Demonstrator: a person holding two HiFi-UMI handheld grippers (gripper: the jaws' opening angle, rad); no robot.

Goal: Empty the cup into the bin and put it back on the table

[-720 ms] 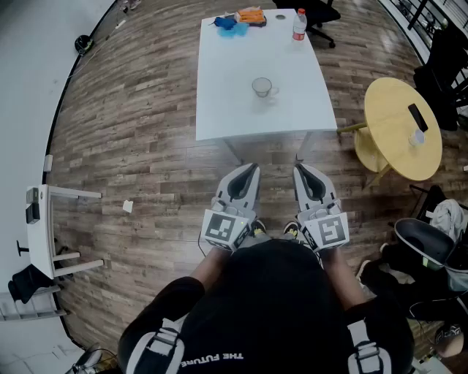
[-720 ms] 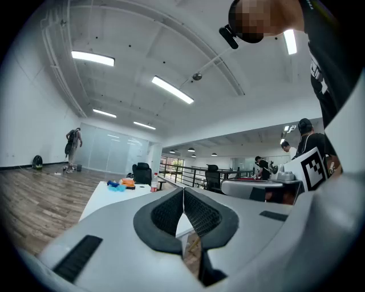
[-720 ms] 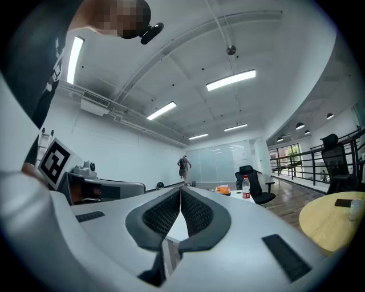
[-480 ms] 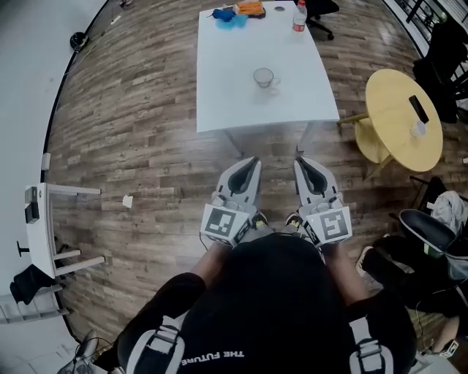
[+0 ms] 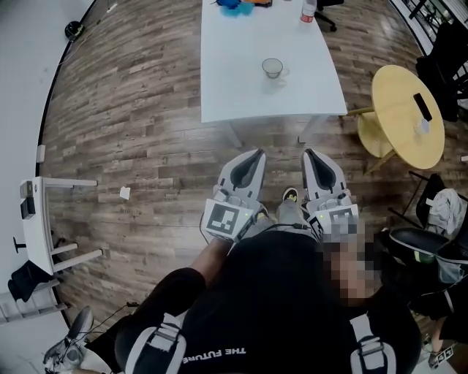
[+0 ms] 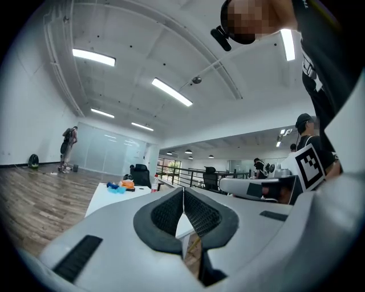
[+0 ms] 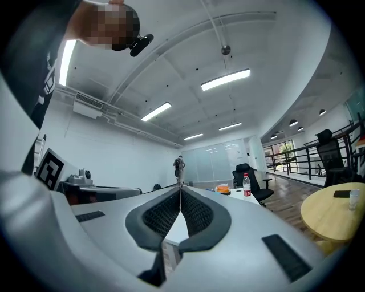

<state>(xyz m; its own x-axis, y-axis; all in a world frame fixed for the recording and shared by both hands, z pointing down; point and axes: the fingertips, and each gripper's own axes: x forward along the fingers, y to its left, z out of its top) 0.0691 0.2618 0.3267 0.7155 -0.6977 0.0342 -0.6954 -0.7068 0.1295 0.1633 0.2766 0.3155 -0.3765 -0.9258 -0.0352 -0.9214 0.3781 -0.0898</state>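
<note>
Left gripper: my left gripper (image 5: 254,155) is closed right down, its jaws meeting along one seam with nothing between them; it points level toward the table.
Right gripper: my right gripper (image 5: 311,154) is the same, closed and empty, held just beside the left one in front of my body.
Pads: the pads (image 6: 166,214) are dark, dimpled rubber set in smooth grey plastic shells, so I expect decent friction on a slick wall.
Cup: the cup (image 5: 273,68) stands upright on the white table (image 5: 234,88), near the edge closest to me, well apart from both grippers.
Cup build: it looks like clear glass, round and low, with a small loop handle on its right side; what is inside I cannot tell.
Handling: I judge it light, stiff, slippery and breakable, so I want a firm but gentle squeeze.
Where to hold: I would pinch across the rim and wall on the side away from the handle, or clamp the handle itself.
Beyond: a plastic bottle (image 5: 308,10) and some blue and orange items sit at the table's far end; a round yellow table (image 5: 398,109) stands to the right on the wood-plank floor (image 5: 131,109).
Bin: I cannot pick one out with certainty.
</note>
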